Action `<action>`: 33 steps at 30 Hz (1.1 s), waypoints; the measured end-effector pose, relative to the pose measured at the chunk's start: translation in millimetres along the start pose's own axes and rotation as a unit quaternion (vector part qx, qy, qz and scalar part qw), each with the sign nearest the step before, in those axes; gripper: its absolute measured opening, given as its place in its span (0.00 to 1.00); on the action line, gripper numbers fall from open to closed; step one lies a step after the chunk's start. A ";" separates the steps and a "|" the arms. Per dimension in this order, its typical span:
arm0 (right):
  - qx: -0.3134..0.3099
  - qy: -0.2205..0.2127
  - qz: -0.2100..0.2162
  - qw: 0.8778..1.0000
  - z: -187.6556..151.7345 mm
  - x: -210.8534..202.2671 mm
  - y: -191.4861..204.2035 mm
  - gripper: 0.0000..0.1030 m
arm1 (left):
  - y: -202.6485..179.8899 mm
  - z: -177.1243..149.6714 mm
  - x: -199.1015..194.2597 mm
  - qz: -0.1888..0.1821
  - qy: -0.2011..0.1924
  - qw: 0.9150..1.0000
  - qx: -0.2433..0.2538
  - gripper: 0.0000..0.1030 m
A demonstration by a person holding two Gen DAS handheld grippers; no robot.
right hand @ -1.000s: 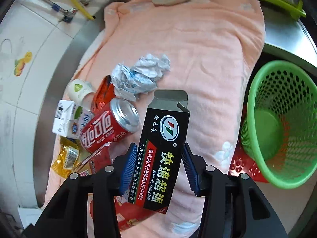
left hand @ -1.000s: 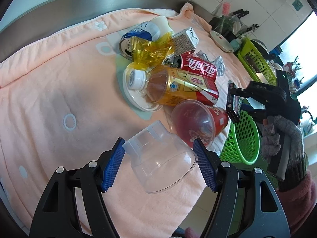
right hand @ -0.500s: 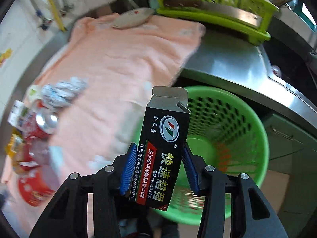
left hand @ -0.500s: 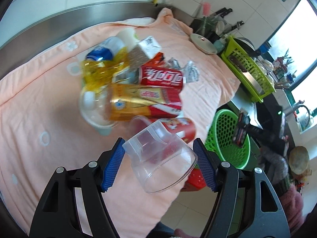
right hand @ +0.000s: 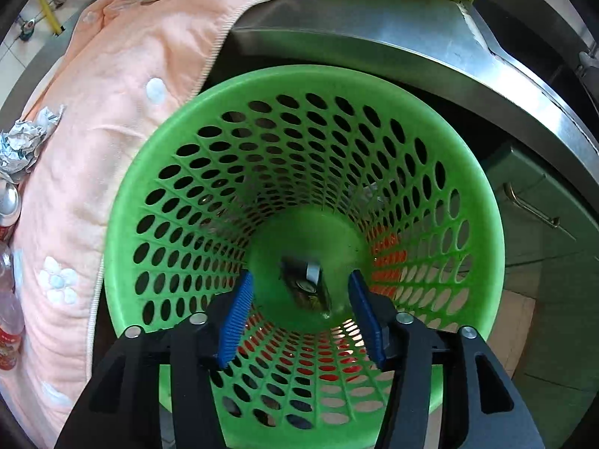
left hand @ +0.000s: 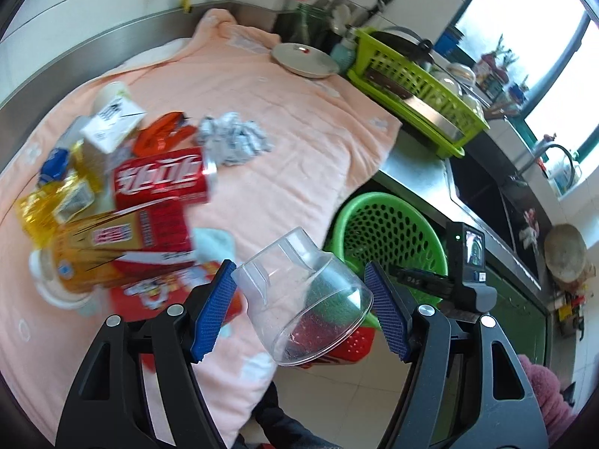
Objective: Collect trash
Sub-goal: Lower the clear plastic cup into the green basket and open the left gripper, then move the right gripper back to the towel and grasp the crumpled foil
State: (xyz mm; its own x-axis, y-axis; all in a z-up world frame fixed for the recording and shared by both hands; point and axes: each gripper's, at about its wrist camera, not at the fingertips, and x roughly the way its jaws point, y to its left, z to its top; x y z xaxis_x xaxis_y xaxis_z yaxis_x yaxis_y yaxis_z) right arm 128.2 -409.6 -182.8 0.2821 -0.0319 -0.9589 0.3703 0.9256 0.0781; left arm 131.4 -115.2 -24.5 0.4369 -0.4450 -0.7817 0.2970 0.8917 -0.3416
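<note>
Left gripper point(left hand: 299, 307): jaws stand wide, the two blue ribbed pads bracketing one clear plastic cup point(left hand: 303, 299), which lies on its side between them, mouth toward the camera. It appears held, though pad contact is hard to confirm.

Right gripper point(right hand: 299, 310): points steeply down into one green perforated plastic basket point(right hand: 157, 172). Jaws are opening; nothing is pressed between the pads. One dark printed carton point(right hand: 307, 288), blurred, lies in the basket bottom, seen in the gap between the pads and clear of both.

The basket sits below the edge of the steel table point(right hand: 337, 30), beside the overhang of one peach flower-patterned towel point(right hand: 123, 75) that covers the table top. A red perforated object shows through the basket's holes; cannot tell what it is.

Trash count on the towel, left wrist view (motion blur, so approximate):
- one red soda can point(left hand: 161, 183), on its side
- one crumpled ball of silver foil point(left hand: 232, 142)
- one white carton point(left hand: 112, 127)
- one yellow crinkled wrapper point(left hand: 48, 202)
- one orange-red wrapper point(left hand: 161, 134)
- one gold-and-red labelled bottle point(left hand: 112, 250), on its side
- one red printed cup point(left hand: 164, 292), partly behind the left jaw

One round metal lid point(left hand: 303, 60) rests at the towel's far end; one lime-green dish rack point(left hand: 419, 89) stands on the table beyond it.
</note>
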 end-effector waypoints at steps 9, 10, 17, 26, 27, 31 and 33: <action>-0.026 -0.062 0.000 0.998 -7.8 -53.8 -24.8 0.67 | -66.9 7.8 60.4 -0.034 0.036 0.997 0.060 0.68; -0.032 -0.072 0.002 0.997 -9.3 -63.4 -29.1 0.68 | -75.0 8.0 68.9 -0.039 0.041 0.996 0.066 0.68; -0.049 -0.121 -0.010 0.991 -10.7 -101.5 -45.3 0.76 | -104.1 6.1 108.9 -0.048 0.066 0.993 0.087 0.68; -0.049 -0.142 -0.003 0.989 -13.5 -111.1 -59.5 0.77 | -119.8 1.8 142.7 -0.053 0.091 0.990 0.092 0.69; -0.049 -0.143 -0.003 0.989 -14.0 -112.8 -60.8 0.77 | -122.3 0.7 145.6 -0.055 0.094 0.990 0.094 0.69; -0.054 -0.147 -0.004 0.988 -12.1 -115.6 -65.6 0.77 | -128.1 -2.0 151.8 -0.059 0.098 0.989 0.097 0.73; -0.053 -0.148 -0.003 0.988 -10.6 -115.8 -68.8 0.77 | -130.5 -3.0 153.6 -0.056 0.097 0.989 0.098 0.74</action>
State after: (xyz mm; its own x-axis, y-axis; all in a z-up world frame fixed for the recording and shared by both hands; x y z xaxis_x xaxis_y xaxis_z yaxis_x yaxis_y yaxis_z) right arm 60.6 -465.7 -80.0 0.5326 -0.1310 -0.8362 0.2821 0.9589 0.0294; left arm 157.2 -299.7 -101.5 0.2268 -0.4986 -0.8367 0.5013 0.7963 -0.3386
